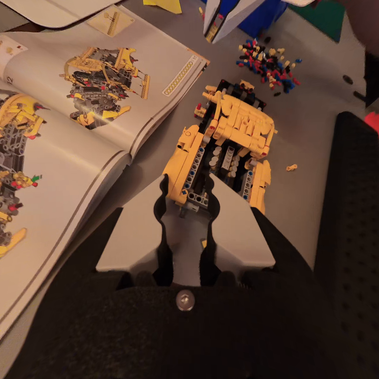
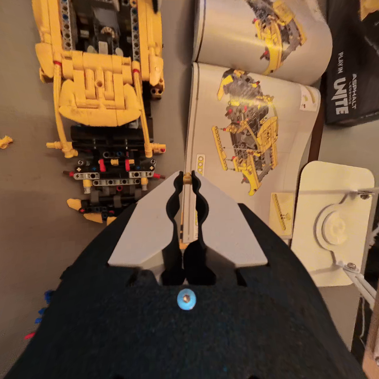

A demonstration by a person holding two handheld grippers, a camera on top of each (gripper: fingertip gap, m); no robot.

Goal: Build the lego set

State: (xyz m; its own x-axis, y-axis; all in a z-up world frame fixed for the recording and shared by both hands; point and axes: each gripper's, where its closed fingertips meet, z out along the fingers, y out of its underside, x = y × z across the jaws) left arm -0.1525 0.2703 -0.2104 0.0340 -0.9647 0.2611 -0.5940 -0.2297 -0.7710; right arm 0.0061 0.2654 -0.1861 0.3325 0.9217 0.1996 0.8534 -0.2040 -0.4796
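Both wrist views steeply downward, close, sharing car model (image 1: 223, 147) and booklet (image 2: 246, 127)

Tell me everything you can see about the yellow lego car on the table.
The car is a part-built model of plastic bricks lying flat on the grey table, beside the open manual. Yellow panels form its sides and roof; the middle is open, showing grey holed beams with blue pins. One end is a bare black frame with red pins. The left gripper stands open around one end; whether it touches is unclear. The right gripper stays clear of it.
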